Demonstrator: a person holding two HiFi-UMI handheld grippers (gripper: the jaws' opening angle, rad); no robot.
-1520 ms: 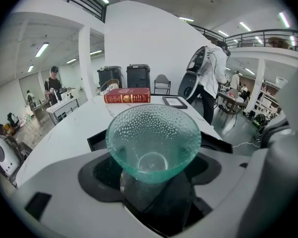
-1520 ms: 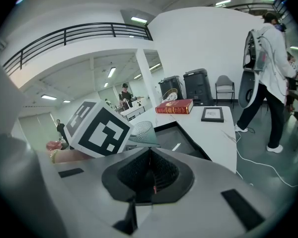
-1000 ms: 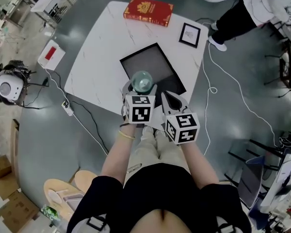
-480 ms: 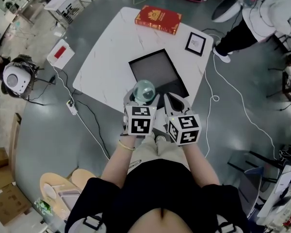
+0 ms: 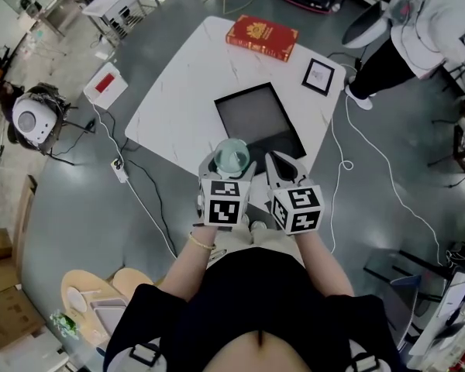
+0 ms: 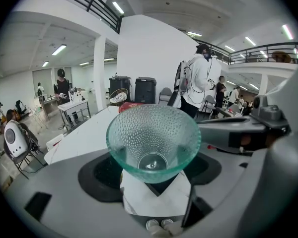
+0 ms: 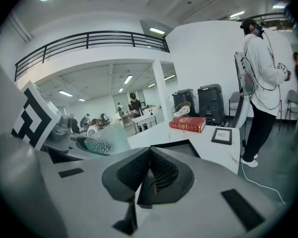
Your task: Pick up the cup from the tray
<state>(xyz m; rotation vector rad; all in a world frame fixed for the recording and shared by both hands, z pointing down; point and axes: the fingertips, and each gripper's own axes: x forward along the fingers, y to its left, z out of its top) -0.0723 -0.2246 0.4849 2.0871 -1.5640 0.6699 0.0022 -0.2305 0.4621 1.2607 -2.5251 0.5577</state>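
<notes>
A pale green dimpled glass cup (image 5: pixel 232 155) sits upright between the jaws of my left gripper (image 5: pixel 226 163), which is shut on it. In the left gripper view the cup (image 6: pixel 153 142) fills the middle, its mouth facing the camera. It hangs in the air at the near edge of the white table (image 5: pixel 186 91), just short of the dark tray (image 5: pixel 257 118). My right gripper (image 5: pixel 281 166) is beside it on the right, shut with nothing in it; its black pads (image 7: pixel 150 175) meet. The cup (image 7: pixel 105 141) shows at the left of the right gripper view.
A red book (image 5: pixel 262 37) lies at the table's far edge and a small framed picture (image 5: pixel 318 76) at its right corner. A person in white stands at the far right (image 5: pixel 426 22). Cables (image 5: pixel 136 192) run over the grey floor, and a white machine (image 5: pixel 31 118) stands at left.
Both grippers and the cup have drawn back toward me, off the tray to the table's near edge. The table and tray sit farther up the head view.
</notes>
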